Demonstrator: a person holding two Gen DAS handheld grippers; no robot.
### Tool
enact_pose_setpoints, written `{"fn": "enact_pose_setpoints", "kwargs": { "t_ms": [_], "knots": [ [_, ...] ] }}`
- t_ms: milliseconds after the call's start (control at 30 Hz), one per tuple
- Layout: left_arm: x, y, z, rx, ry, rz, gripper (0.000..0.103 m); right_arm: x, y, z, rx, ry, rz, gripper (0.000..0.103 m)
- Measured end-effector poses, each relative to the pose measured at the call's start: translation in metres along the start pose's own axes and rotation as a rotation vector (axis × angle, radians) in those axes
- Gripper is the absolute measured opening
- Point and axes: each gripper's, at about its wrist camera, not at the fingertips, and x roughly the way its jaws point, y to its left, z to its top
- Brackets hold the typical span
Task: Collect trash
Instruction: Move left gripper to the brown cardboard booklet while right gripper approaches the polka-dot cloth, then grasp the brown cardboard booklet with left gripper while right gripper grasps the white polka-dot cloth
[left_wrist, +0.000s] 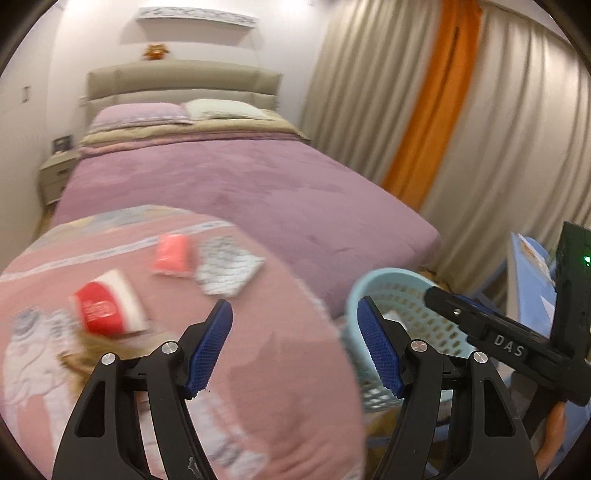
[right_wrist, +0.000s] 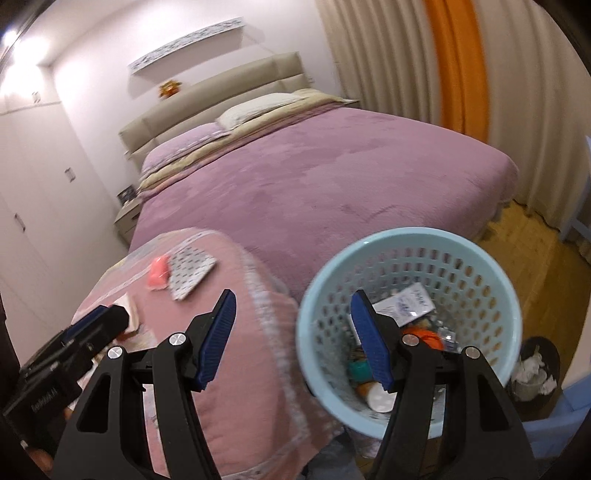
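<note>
**A:** Trash lay in three pieces on the pink quilt at the foot of the bed: a red box, a pink packet and a patterned pouch. The packet touched the pouch; the box sat apart, nearer my left hand-held gripper.

**B:** And how were your tools set?

**A:** Left was spread wide and held nothing. The right hand-held gripper was also spread, empty, hovering at the rim of the blue basket, which already had scraps inside.

**B:** How did you judge the handling?

**A:** All three looked light. I guessed the box was thin card, stiff enough to pinch across its short sides but easy to crush. The packet and pouch seemed soft and perhaps slick, so I'd have taken each by an edge. The blurred view hid finer detail, and the yielding quilt could let pieces sink.
</note>
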Motion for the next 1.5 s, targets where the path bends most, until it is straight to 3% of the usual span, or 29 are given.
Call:
{"fn": "enact_pose_setpoints", "kwargs": {
  "t_ms": [300,500,633,767,900,1000,1133,1233,1367,1467,1500],
  "knots": [
    [-0.044,0.082,-0.028,-0.123,-0.008,0.166,0.078,0.025,0.050,-0.016,-0.084,0.049,0.060,0.061],
    [-0.061,0.129,-0.056,-0.228,0.021,0.184,0.078,0.055,0.085,-0.038,-0.136,0.059,0.086,0.061],
    [-0.055,0.154,-0.067,-0.341,0.046,0.128,0.078,0.076,0.097,-0.052,-0.140,0.077,0.113,0.061],
    [-0.042,0.149,-0.064,-0.352,0.054,0.099,0.078,0.091,0.102,-0.060,-0.145,0.109,0.117,0.061],
    [-0.022,0.133,-0.057,-0.317,0.070,0.126,0.078,0.097,0.103,-0.061,-0.149,0.127,0.123,0.061],
    [-0.001,0.120,-0.051,-0.294,0.089,0.189,0.081,0.101,0.100,-0.061,-0.140,0.145,0.126,0.061],
    [0.018,0.109,-0.045,-0.284,0.081,0.351,0.081,0.106,0.093,-0.059,-0.103,0.163,0.144,0.061],
    [0.030,0.108,-0.044,-0.327,0.091,0.385,0.081,0.107,0.089,-0.058,-0.078,0.167,0.163,0.061],
    [0.037,0.106,-0.043,-0.300,0.110,0.462,0.081,0.106,0.092,-0.060,-0.095,0.166,0.148,0.061],
    [0.036,0.106,-0.044,-0.271,0.115,0.503,0.074,0.105,0.093,-0.059,-0.102,0.167,0.144,0.061],
    [0.035,0.107,-0.046,-0.258,0.118,0.512,0.066,0.106,0.092,-0.059,-0.102,0.170,0.145,0.061]
  ]
}}
